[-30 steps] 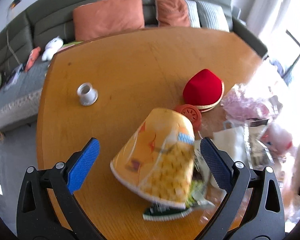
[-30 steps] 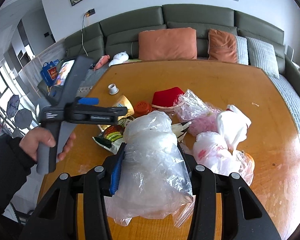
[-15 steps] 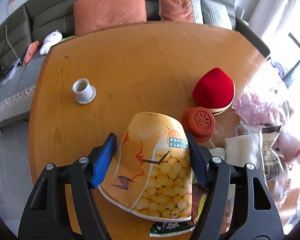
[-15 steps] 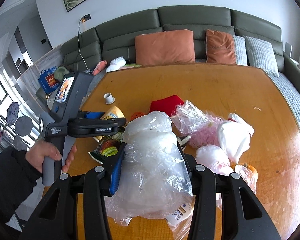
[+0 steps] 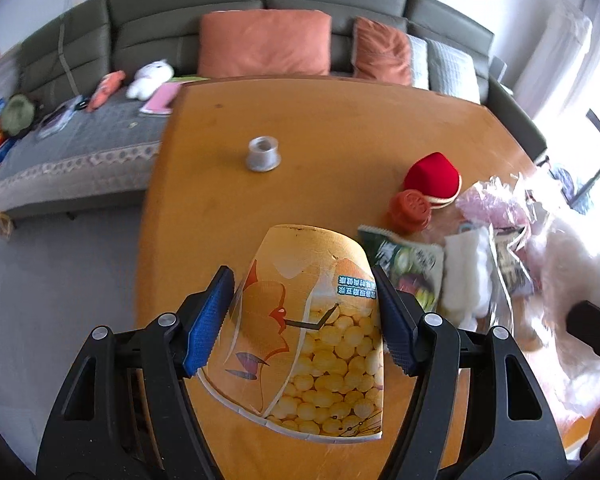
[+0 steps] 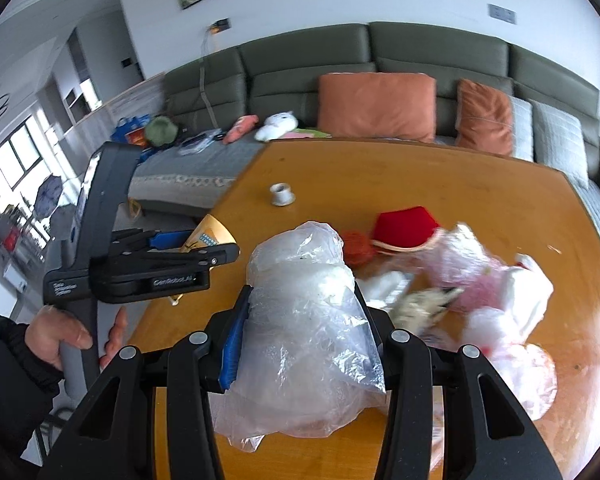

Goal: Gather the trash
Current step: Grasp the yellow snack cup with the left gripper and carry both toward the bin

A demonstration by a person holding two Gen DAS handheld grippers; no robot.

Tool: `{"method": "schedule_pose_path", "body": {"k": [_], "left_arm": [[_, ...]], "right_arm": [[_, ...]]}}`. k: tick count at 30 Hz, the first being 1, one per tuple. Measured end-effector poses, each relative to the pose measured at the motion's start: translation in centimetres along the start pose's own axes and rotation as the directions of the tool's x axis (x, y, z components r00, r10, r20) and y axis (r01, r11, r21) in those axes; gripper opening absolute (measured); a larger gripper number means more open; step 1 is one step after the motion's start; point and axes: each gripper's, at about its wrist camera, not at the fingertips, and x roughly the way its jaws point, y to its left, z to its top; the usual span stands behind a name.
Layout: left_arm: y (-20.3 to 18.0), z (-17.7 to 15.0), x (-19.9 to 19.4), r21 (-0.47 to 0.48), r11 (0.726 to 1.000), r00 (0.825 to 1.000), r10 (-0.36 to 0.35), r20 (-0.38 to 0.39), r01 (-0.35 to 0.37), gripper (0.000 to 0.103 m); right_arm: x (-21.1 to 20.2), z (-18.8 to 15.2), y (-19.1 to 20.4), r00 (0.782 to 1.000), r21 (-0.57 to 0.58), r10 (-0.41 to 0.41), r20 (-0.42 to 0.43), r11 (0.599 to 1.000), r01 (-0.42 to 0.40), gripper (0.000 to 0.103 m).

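Note:
A yellow paper cup (image 5: 308,320) printed with corn puffs lies on its side between my left gripper's (image 5: 300,280) blue pads, which press on both its walls. It hangs above the wooden table (image 5: 300,120) near the left edge. The right wrist view shows that gripper (image 6: 160,264) from the side, a hand on its handle and the cup's (image 6: 210,236) rim poking out. My right gripper (image 6: 302,292) is shut on a crumpled clear plastic bag (image 6: 300,320) that bulges above and below its fingers.
On the table lie a green snack wrapper (image 5: 408,268), an orange-brown lid (image 5: 410,206), a red cap (image 5: 434,176), a small white spool (image 5: 262,154), and pink and white plastic bags (image 6: 500,292). A green sofa (image 6: 380,52) with cushions stands behind.
The left jaws closed on the yellow cup, then carried it up and away from the trash pile. The right gripper, still on the clear bag, drew back and rose a little.

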Motion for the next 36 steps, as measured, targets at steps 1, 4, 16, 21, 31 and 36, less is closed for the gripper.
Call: {"method": "schedule_pose_path", "body": {"k": [1, 4, 16, 21, 31, 36], "left_arm": [[0.5, -0.4, -0.4, -0.008, 1.0, 1.0, 0.007, 0.002, -0.007, 0.067], [2.3, -1.9, -1.8, -0.041, 0.998, 0.999, 0.038, 0.008, -0.038, 0.067], [9.7, -9.0, -7.8, -0.222, 0.963, 0.986, 0.162, 0.031, -0.152, 0.067], [13.3, -13.1, -10.5, -0.308, 0.928, 0.974, 0.227, 0.022, -0.21, 0.067], [21.1, -21.8, -13.3, -0.476, 0.824, 0.948, 0.311, -0.073, -0.307, 0.067], [24.7, -24.7, -13.6, -0.541, 0.766, 0.934, 0.33, -0.133, -0.348, 0.068]], "right_arm": [[0.1, 0.0, 0.7, 1.0, -0.01, 0.01, -0.002, 1.0, -0.01, 0.047], [0.6, 0.0, 2.9, 0.999, -0.045, 0.042, -0.008, 0.998, -0.042, 0.047], [3.0, 0.3, 12.8, 0.983, -0.201, 0.174, -0.065, 0.962, -0.184, 0.047], [4.5, 0.2, 17.5, 0.966, -0.245, 0.238, -0.104, 0.935, -0.257, 0.048], [8.6, -1.5, 27.3, 0.919, -0.299, 0.324, -0.224, 0.875, -0.381, 0.048], [10.9, -2.2, 31.3, 0.895, -0.306, 0.348, -0.28, 0.851, -0.427, 0.048]]}}
